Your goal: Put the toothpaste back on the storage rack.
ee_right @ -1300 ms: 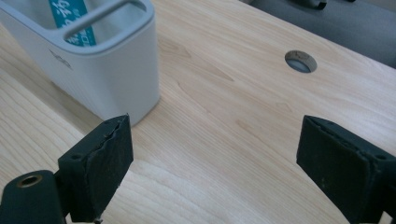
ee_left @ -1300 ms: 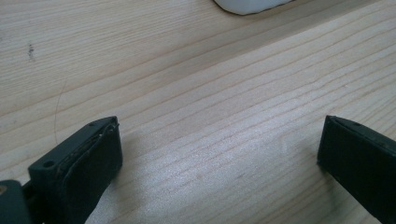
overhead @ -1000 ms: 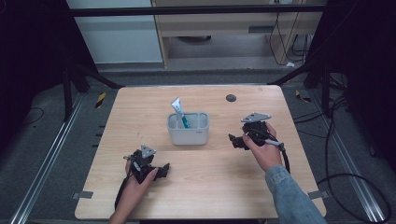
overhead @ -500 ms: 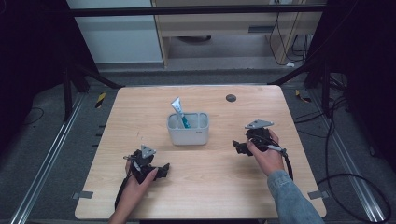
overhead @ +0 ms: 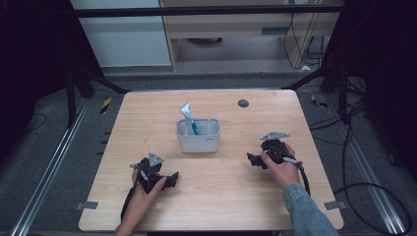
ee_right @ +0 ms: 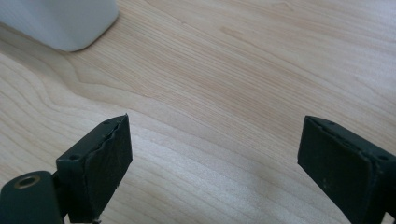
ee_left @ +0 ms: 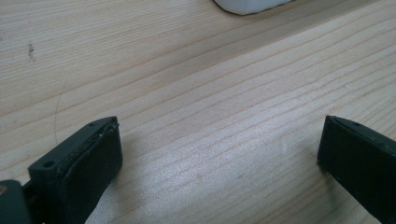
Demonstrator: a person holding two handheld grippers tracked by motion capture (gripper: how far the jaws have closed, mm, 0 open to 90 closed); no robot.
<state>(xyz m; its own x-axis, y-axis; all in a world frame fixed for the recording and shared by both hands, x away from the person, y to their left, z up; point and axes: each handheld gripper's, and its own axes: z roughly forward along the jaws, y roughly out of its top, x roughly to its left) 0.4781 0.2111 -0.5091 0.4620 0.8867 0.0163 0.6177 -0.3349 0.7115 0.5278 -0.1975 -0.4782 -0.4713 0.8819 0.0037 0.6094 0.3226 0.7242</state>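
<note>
Right gripper (overhead: 254,160) has dropped lower and slid toward 6 o'clock since the earlier high views, now low over the wood near the right side; left gripper (overhead: 169,180) has not shifted, nor has the holder.

Wooden table (overhead: 236,196): bare apart from a dark round spot (overhead: 243,103) at 1 o'clock from the table centre.

White two-slot holder (overhead: 197,137) sits just 12 o'clock of table centre, between the two hands. Its rounded corner shows at 12 o'clock in the left gripper view (ee_left: 252,5) and at 11 o'clock in the right gripper view (ee_right: 60,23).

Toothpaste tube (overhead: 187,117), white with teal cap end, stands tilted in the holder's left slot, top leaning toward 11 o'clock. Right slot looks empty.

Left gripper at 7 o'clock of the holder, jaws spread wide, nothing between, only wood grain. Right gripper at 4 o'clock of the holder, jaws likewise wide apart and empty.

Risk, as a judgement: the holder looks light, and a low sideways approach from either gripper could nudge or tip it. The tube leans, so a jaw catching its top could lever the holder over or flick the tube out. Jaws so low may also scrape the wood.
</note>
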